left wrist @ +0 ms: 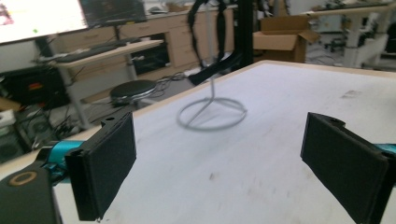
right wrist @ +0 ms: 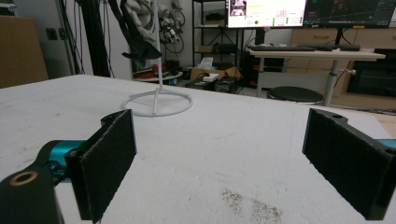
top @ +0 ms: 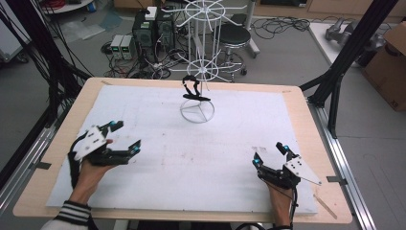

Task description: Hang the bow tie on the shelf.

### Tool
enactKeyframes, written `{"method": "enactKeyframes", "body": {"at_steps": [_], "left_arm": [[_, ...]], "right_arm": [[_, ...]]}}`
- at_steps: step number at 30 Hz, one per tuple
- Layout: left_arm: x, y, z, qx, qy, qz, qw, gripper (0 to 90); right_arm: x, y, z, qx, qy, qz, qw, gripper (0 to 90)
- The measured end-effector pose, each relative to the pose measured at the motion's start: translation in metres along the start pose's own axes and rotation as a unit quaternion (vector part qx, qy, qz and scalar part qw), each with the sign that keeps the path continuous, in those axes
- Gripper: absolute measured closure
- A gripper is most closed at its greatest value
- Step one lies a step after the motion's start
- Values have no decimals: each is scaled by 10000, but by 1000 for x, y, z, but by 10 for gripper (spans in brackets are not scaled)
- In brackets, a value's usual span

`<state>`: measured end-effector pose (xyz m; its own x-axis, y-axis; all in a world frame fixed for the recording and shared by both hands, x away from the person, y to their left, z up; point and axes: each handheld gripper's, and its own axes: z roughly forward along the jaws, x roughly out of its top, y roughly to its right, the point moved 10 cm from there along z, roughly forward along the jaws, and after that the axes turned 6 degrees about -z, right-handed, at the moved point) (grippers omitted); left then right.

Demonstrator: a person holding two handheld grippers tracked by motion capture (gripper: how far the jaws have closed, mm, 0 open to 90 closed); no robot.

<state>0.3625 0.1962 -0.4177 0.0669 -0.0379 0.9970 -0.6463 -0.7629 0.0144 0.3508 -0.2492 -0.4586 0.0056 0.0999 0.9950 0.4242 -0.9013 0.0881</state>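
Note:
A white wire rack stand (top: 197, 112) rises from a ring base at the far middle of the table; its base also shows as the stand's ring (left wrist: 212, 113) and the ring base (right wrist: 158, 103). A black strap-like item (top: 193, 89) hangs on its lower arms, seen too as the dark strap (left wrist: 215, 65) and the hanging item (right wrist: 140, 35). My left gripper (top: 125, 137) rests at the near left, open, nothing between its pads (left wrist: 109, 165). My right gripper (top: 271, 154) sits at the near right, open and empty, pads (right wrist: 348, 158) wide apart.
A white mat (top: 158, 158) covers the wooden table (top: 306, 124). A black frame post (top: 352, 43) stands off the right edge. Computers, cables and a stool (top: 234, 36) lie on the floor beyond the far edge. A cardboard box (top: 390, 62) sits at the right.

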Motion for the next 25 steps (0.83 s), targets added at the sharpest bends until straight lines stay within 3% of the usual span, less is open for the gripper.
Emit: {"method": "enactKeyframes", "body": {"at_steps": [3,9,10,14,19,25], "left_arm": [[-16,-7,-15,149,173,-160,9996,108],[-39,-11,-21,343,268,-447,9981,108],[-36,-12,-23,362,376,-399,9978,111],[-38,-11,-25,323,382,-400,9979,110],[-36,-13,-28,284,570,-528,9966,110],[-36,-12,-29,278,577,-495,9967,110]], "right_arm": [[0,0,0,2,-4,-2,10000,88],[0,0,0,5,-5,-3,10000,88],[0,1,0,2,8,-23,10000,88],[0,1,0,0,7,-8,10000,88],[0,0,-1,-5,35,27,10000,88],[0,0,-1,-17,22,6,10000,89]]}}
